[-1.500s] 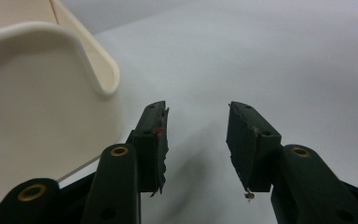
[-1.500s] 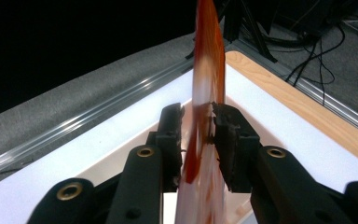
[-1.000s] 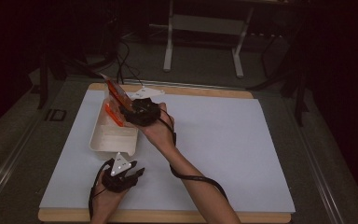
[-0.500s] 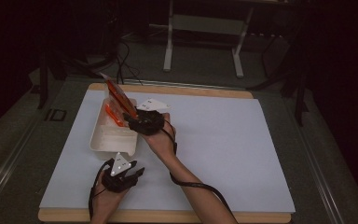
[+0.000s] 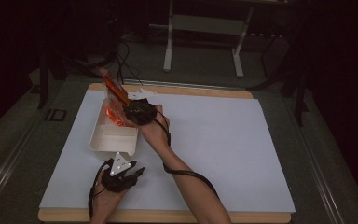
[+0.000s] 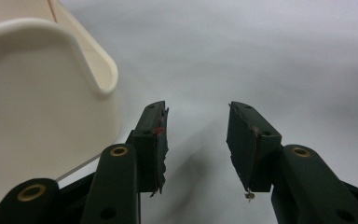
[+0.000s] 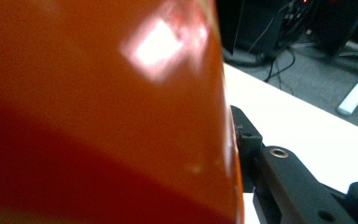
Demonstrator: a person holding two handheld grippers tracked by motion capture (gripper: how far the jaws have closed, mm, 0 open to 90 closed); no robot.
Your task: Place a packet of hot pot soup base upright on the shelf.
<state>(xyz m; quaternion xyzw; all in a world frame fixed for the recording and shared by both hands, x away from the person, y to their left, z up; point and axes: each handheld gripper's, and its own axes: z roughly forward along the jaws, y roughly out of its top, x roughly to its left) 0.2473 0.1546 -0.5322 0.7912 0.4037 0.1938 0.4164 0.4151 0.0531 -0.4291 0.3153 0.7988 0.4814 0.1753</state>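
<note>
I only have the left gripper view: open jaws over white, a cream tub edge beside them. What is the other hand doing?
Observer: The right gripper is at the far end of the cream tray. Its jaws have just been closing, with an orange packet between them.
Operator: Is the packet down in the tray?
Observer: Only its lower end. The upper end sticks up, tilted over the far rim.
Operator: Where is my gripper along the tray?
Observer: The left gripper sits on the white sheet, just off the tray's near end.
</note>
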